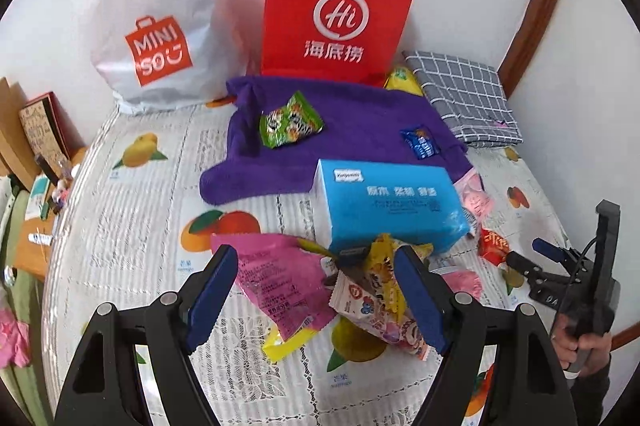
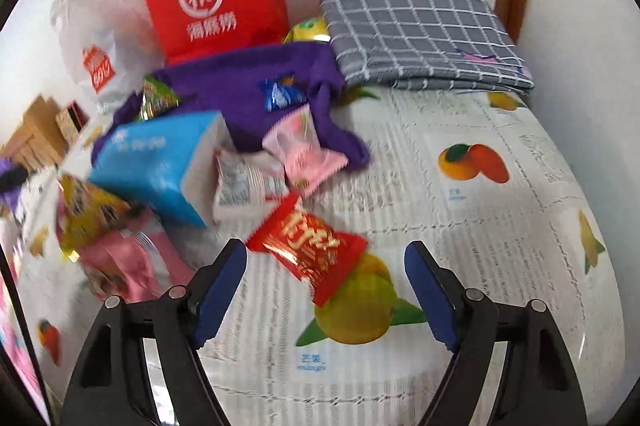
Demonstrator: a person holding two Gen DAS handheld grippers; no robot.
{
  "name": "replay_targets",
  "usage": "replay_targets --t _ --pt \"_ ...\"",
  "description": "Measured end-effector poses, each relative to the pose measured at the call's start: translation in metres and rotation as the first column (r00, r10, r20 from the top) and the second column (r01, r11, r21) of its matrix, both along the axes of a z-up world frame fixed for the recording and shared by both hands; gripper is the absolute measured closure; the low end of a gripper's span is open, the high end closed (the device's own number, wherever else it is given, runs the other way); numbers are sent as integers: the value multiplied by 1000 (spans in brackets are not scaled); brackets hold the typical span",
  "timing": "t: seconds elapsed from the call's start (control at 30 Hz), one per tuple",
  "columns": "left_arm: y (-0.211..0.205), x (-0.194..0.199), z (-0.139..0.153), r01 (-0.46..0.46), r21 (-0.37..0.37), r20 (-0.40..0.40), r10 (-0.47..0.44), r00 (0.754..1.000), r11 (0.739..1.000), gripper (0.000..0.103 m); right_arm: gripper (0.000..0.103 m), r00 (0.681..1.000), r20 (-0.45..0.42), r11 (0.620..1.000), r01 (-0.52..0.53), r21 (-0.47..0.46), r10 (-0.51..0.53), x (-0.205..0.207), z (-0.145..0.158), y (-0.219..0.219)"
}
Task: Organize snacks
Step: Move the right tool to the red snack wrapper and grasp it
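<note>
Loosely heaped, crinkly bright snack packets (image 1: 320, 290) overlap.

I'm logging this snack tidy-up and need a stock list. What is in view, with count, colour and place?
Paper bag: one, red, upright at the wall.
Plastic bag: one, white, left of the paper bag.
Towel: one, purple, in front of the bags.
Checked cloth: one, grey, folded, right of the towel.
Tissue box: one, blue, on the towel's near edge.
Green packet: one, on the towel.
Blue packet: one, on the towel.
Red packet: one, on the tablecloth.
Snack pile: several, pink, yellow, white, near the box.
Left claw: open, over the pile.
Right claw: open, around the red packet.
</note>
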State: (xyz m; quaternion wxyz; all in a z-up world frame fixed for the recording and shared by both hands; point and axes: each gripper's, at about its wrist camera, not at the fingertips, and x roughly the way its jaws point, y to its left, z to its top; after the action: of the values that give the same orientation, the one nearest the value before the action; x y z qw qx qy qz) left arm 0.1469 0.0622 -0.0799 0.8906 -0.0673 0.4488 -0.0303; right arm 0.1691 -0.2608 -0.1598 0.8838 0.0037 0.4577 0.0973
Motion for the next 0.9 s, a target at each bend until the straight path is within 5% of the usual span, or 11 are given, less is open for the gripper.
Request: replay_targets --t 0.27,0.47,0.6,0.9 --pt "13 5 -23 -38 7 -52 39 998 999 24 22 998 6 989 -67 -134 68 14 -28 18" --pt "25 2 -29 -72 10 -67 72 995 997 24 23 999 1 996 -53 -75 53 32 -36 19" --pt "31 -3 -26 -81 -6 -53 80 995 997 24 58 999 3 998 -40 -47 41 31 -32 16" --pt "34 -8 -37 -81 -70 -60 76 995 994 24 63 1000 -3 999 -24 -21 24 8 -27 12"
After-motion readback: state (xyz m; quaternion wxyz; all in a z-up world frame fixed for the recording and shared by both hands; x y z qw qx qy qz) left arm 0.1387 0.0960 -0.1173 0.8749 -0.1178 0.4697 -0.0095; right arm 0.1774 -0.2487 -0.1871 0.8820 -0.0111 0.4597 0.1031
